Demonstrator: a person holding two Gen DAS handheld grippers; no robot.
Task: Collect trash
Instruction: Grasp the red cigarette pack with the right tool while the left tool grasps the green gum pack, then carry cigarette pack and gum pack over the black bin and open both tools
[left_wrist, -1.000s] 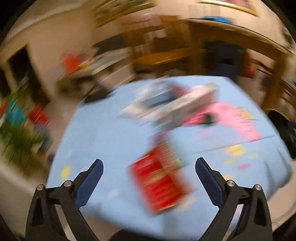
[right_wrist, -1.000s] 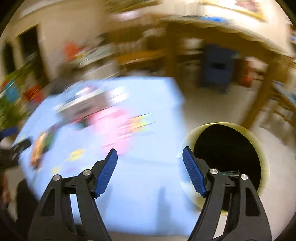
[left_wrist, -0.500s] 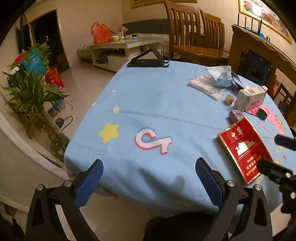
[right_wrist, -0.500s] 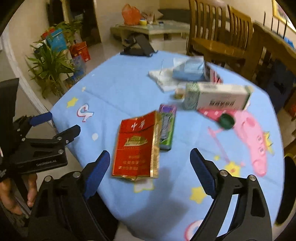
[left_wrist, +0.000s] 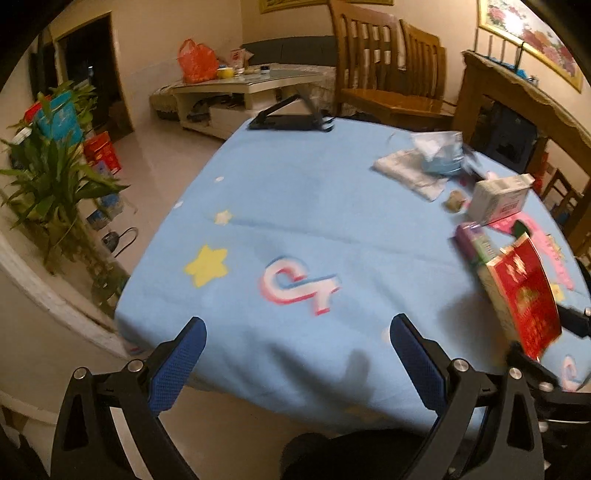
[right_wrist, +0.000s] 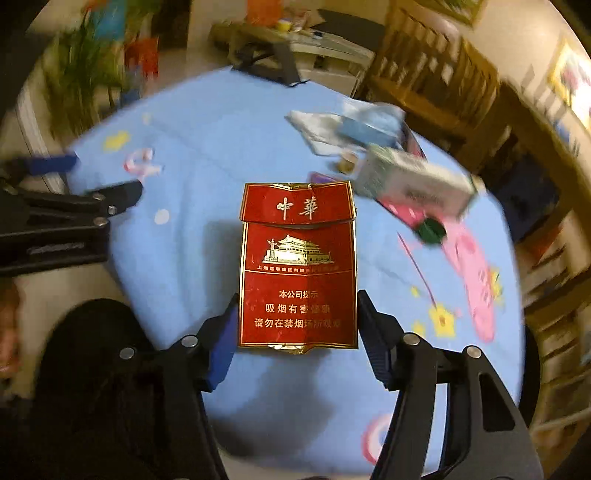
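Note:
A red cigarette pack (right_wrist: 297, 258) stands between the fingers of my right gripper (right_wrist: 297, 299). The jaws are closing, and both blue pads touch the pack's long edges. In the left wrist view the pack (left_wrist: 524, 291) is tilted up off the blue tablecloth (left_wrist: 295, 206) at the far right. My left gripper (left_wrist: 297, 325) hangs open over the table's near edge with nothing between its fingers. Other litter lies further back: a white carton (right_wrist: 413, 184), a green cap (right_wrist: 430, 230), a purple and green packet (left_wrist: 474, 242), a small roll (left_wrist: 455, 201), and a tissue with a blue mask (left_wrist: 413, 170).
A black folding stand (left_wrist: 291, 120) sits at the table's far edge. Wooden chairs (left_wrist: 388, 70) stand behind the table, and a potted plant (left_wrist: 55, 173) is on the floor to the left. A low table (left_wrist: 240, 88) carries an orange bag.
My right gripper has come in over the red pack and narrowed onto its edges. The pack has tilted up from lying flat. The left gripper has held still since half a second ago.

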